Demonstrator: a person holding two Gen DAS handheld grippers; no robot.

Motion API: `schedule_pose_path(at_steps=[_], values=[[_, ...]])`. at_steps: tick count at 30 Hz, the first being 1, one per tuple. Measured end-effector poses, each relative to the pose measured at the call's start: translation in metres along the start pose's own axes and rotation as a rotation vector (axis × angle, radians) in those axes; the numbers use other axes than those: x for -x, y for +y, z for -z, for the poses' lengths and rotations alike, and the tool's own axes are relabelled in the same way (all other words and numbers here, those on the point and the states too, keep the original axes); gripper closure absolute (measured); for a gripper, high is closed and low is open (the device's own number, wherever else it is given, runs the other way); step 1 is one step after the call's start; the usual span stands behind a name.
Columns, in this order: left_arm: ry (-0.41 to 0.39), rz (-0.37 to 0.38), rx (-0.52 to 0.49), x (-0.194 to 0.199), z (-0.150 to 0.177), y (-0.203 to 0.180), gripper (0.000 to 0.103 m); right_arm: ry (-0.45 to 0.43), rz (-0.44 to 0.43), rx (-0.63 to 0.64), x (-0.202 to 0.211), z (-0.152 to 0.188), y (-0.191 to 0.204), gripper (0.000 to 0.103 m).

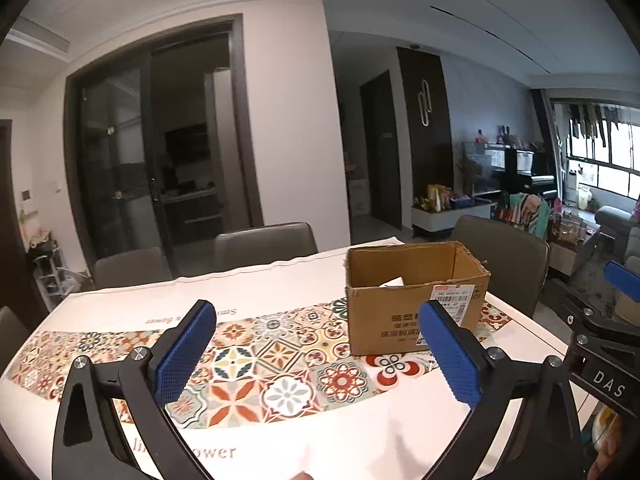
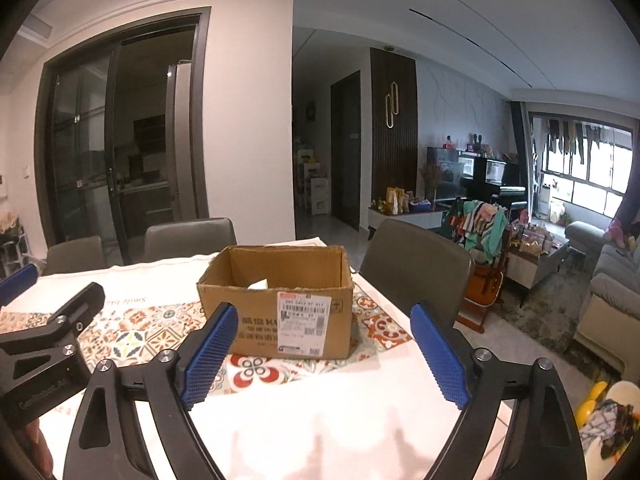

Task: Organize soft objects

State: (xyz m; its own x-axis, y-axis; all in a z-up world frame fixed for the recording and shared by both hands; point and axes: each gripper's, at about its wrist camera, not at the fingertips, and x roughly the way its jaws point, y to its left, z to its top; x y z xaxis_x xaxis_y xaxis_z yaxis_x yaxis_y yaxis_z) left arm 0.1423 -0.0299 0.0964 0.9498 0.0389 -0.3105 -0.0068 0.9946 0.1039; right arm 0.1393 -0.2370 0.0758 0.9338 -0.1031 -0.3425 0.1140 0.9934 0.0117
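The left gripper and right gripper both gape wide, holding nothing. Ahead of each, on the tile-patterned white tablecloth, stands the open brown cardboard box, something white inside.

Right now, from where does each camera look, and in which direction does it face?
Left wrist: sits on the left gripper, facing forward over the patterned tablecloth to the cardboard box; its open blue fingers show, and the right gripper at the right edge.
Right wrist: sits on the right gripper, facing the box more centrally; its open fingers show, and the left gripper at the left edge.
Shared: box, tablecloth, grey chairs, glass sliding door.
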Motion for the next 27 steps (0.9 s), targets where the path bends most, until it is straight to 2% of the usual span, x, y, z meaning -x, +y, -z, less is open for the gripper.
schedule_pose_path(at_steps=[13, 27], values=[[0.015, -0.004, -0.001, 0.052, 0.018, 0.009, 0.000, 0.012, -0.034, -0.030, 0.045, 0.020, -0.003, 0.011], [0.033, -0.004, 0.045, 0.068, 0.036, 0.017, 0.000, 0.002, -0.033, -0.021, 0.071, 0.034, -0.003, 0.011]])
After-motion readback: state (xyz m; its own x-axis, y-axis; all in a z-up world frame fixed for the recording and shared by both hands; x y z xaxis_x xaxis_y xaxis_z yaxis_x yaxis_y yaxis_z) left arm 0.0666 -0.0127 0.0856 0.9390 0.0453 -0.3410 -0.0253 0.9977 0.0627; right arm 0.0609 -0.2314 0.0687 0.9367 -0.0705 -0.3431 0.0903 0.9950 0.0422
